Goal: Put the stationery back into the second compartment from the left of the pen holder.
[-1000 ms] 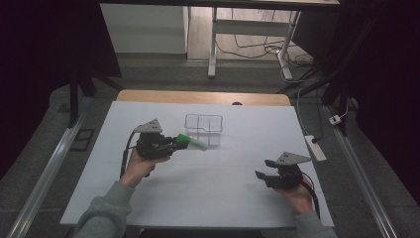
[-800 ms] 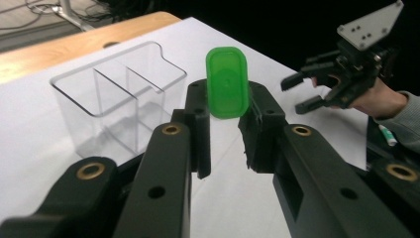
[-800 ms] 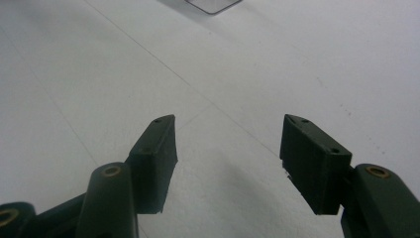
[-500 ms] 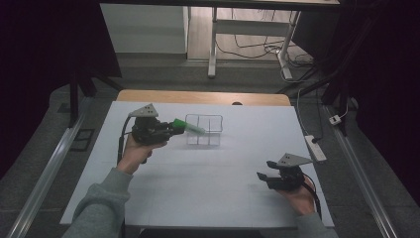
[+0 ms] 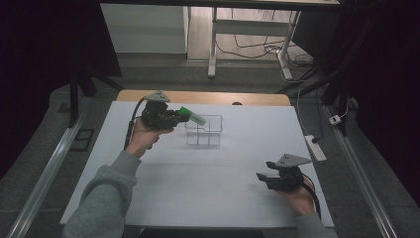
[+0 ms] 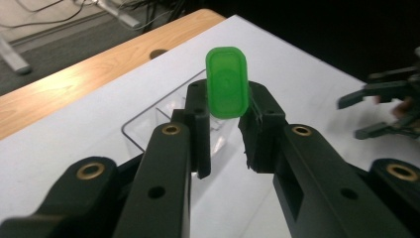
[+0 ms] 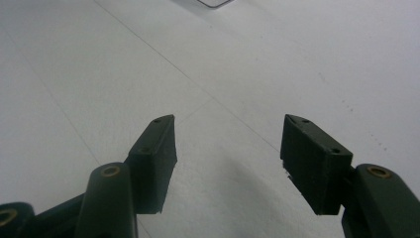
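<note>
While its fingers grip the green bottle (image 5: pixel 190 115), the left gripper (image 5: pixel 171 118) has risen toward the clear rack (image 5: pixel 204 130).

You have the green-capped tube (image 5: pixel 190 116) lifted off the desk, lying roughly level, its flat, rounded-rectangular green cap (image 6: pixel 227 82) facing away from your hand, just above the near-left edge of the clear compartmented rack (image 5: pixel 204 131).

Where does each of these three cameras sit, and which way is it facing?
High view: above the person's side, looking forward and down on the white table; forearms, hands, left gripper and right gripper.
Left gripper view: rides that gripper, looking along jaws clamped on the green bottle toward the clear organizer.
Right gripper view: looks along open jaws at bare tabletop.
Shared: bottle, organizer.
</note>
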Tool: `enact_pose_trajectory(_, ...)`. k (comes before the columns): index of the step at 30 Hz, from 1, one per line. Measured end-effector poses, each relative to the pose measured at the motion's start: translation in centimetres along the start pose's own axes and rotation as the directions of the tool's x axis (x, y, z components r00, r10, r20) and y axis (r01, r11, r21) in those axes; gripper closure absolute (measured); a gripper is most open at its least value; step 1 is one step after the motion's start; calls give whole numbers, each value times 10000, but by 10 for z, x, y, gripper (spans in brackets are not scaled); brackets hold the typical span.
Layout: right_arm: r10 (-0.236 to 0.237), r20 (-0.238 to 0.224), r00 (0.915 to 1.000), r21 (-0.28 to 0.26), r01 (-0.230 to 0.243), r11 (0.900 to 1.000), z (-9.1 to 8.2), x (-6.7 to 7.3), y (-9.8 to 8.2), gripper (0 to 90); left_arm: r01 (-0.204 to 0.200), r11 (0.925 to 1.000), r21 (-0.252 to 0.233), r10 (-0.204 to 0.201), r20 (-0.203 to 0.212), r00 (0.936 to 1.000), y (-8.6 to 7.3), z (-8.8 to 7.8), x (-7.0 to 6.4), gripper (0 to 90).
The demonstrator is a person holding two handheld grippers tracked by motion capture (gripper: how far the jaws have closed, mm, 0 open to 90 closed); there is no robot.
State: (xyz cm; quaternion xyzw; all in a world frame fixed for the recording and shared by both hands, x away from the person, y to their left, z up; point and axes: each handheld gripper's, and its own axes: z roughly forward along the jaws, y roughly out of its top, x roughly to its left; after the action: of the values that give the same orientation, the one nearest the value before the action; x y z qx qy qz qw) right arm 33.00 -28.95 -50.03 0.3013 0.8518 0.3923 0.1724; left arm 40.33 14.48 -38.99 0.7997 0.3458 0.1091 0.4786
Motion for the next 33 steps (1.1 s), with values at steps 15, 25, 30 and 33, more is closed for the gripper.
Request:
enact_pose_trajectory(15,-149,-14,9999,200,149,9997,4,2,-1,379,251,9932,1137,-186,-576,9982,9,34,10,740)
enact_pose_trajectory(25,-153,-2,9999,191,153,9997,3,1,-1,377,105,9978,655,-58,-719,9974,1,24,8,522)
enact_pose_trajectory(30,-70,34,10000,140,69,9999,2,0,-1,375,1,9974,718,54,-763,9971,-14,13,5,484)
enact_pose_trajectory(33,-66,86,9999,141,65,9999,1,0,-1,373,-133,9971,747,194,-809,9965,-28,3,2,476)
